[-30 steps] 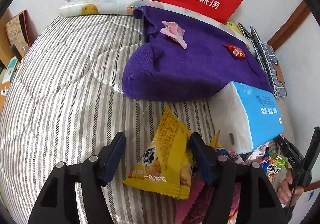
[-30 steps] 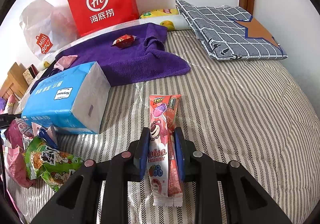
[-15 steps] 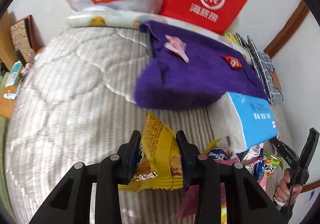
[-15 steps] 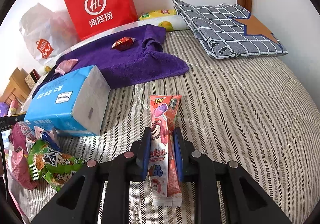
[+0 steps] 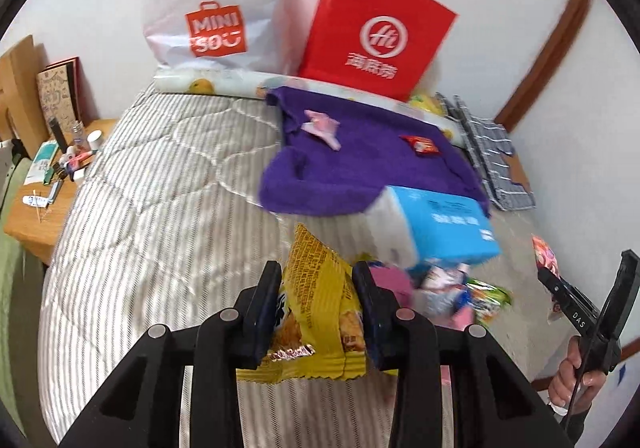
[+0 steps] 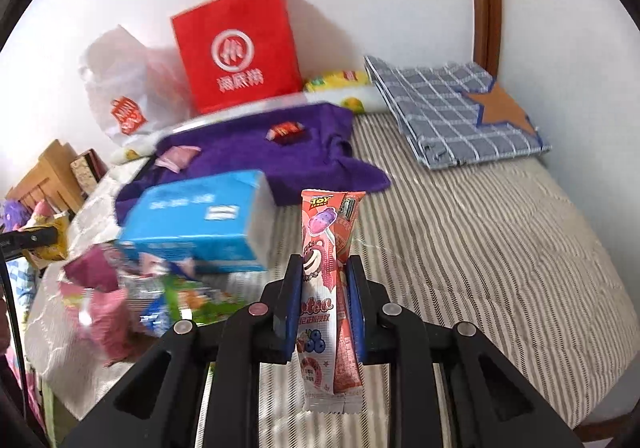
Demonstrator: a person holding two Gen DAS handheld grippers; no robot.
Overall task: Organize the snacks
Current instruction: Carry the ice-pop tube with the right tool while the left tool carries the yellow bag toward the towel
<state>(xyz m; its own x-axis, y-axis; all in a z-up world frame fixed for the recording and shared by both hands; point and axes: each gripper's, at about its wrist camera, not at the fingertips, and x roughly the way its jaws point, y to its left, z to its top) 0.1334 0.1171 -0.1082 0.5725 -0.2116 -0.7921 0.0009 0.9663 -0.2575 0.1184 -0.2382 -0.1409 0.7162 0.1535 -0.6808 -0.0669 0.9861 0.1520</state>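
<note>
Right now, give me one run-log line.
left gripper: shut on yellow snack bag | right gripper: shut on pink lollipop packets | purple towel: two candies

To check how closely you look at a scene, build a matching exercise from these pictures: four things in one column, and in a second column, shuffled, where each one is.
Things:
1. yellow snack bag
2. pink lollipop packets
3. small red wrapped candy
4. blue tissue pack

Places:
A. lying on the purple towel
B. clamped in the right gripper
C. on the striped quilt, beside the snack pile
D. clamped in the left gripper

Pairs: 1-D, 2-B, 3-A, 4-C
</note>
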